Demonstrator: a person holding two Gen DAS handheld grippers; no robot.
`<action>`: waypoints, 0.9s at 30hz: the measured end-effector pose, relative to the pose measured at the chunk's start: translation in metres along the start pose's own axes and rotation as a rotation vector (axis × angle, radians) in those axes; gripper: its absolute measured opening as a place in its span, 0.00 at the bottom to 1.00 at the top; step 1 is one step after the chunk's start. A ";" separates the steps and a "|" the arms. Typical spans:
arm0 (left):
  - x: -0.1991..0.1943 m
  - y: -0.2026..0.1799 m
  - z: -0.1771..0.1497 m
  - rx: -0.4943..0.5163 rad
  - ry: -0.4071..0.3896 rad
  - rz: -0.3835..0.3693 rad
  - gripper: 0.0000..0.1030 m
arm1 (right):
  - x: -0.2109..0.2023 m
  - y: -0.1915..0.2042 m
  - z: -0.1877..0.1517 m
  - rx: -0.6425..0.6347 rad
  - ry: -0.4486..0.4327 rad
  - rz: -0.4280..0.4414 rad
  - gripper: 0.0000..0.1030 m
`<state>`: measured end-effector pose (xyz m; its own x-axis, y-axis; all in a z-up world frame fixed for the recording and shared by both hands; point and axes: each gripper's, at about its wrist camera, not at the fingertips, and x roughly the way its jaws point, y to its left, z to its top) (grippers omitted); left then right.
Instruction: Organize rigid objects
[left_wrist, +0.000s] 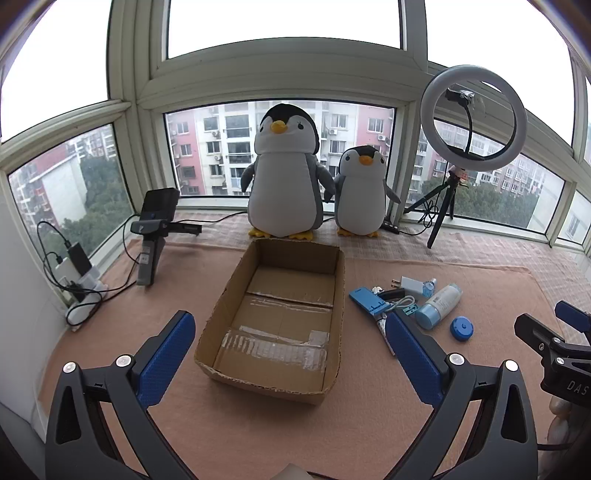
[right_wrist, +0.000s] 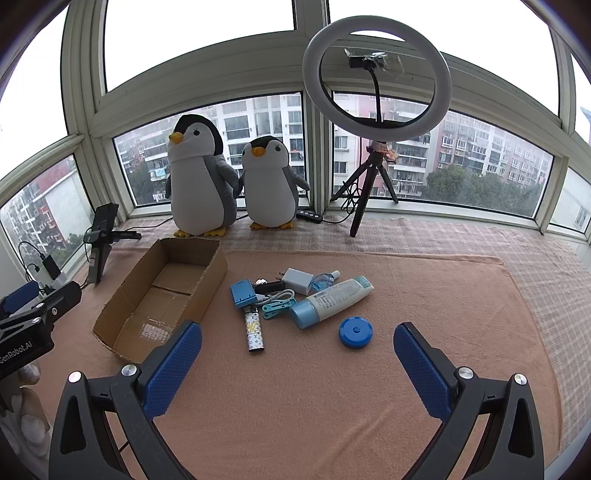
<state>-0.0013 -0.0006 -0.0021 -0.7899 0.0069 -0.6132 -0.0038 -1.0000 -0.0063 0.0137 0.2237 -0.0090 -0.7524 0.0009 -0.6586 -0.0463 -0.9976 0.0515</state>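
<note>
An empty cardboard box (left_wrist: 236, 302) lies open on the pink mat; it also shows in the right wrist view (right_wrist: 122, 291). To its right lies a pile of small items: a blue-capped tube (right_wrist: 332, 301), a round blue disc (right_wrist: 355, 331), a patterned lighter (right_wrist: 253, 330), a blue case (right_wrist: 242, 294), a white charger (right_wrist: 297, 280), blue clips (right_wrist: 275, 308) and a small clear bottle (right_wrist: 325, 279). My left gripper (left_wrist: 291, 332) is open and empty, over the box's near end. My right gripper (right_wrist: 297, 341) is open and empty, just short of the pile.
Two plush penguins (left_wrist: 282, 173) (left_wrist: 362, 192) stand behind the box by the window. A ring light on a tripod (right_wrist: 376, 81) stands at the back right. A phone stand (left_wrist: 155, 229) and a power strip with cables (left_wrist: 83, 291) sit at the left.
</note>
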 end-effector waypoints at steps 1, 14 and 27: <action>0.000 0.000 0.000 0.000 0.000 -0.001 0.99 | 0.000 0.000 0.000 -0.001 0.000 -0.001 1.00; 0.000 0.001 0.000 -0.001 -0.001 -0.001 0.99 | 0.001 0.000 0.000 0.000 0.004 -0.001 1.00; 0.001 0.002 -0.001 0.000 0.001 -0.001 0.99 | 0.002 -0.001 0.000 -0.001 0.008 -0.003 1.00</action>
<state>-0.0019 -0.0023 -0.0035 -0.7894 0.0080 -0.6138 -0.0046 -1.0000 -0.0071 0.0125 0.2244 -0.0104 -0.7470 0.0035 -0.6648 -0.0481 -0.9977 0.0487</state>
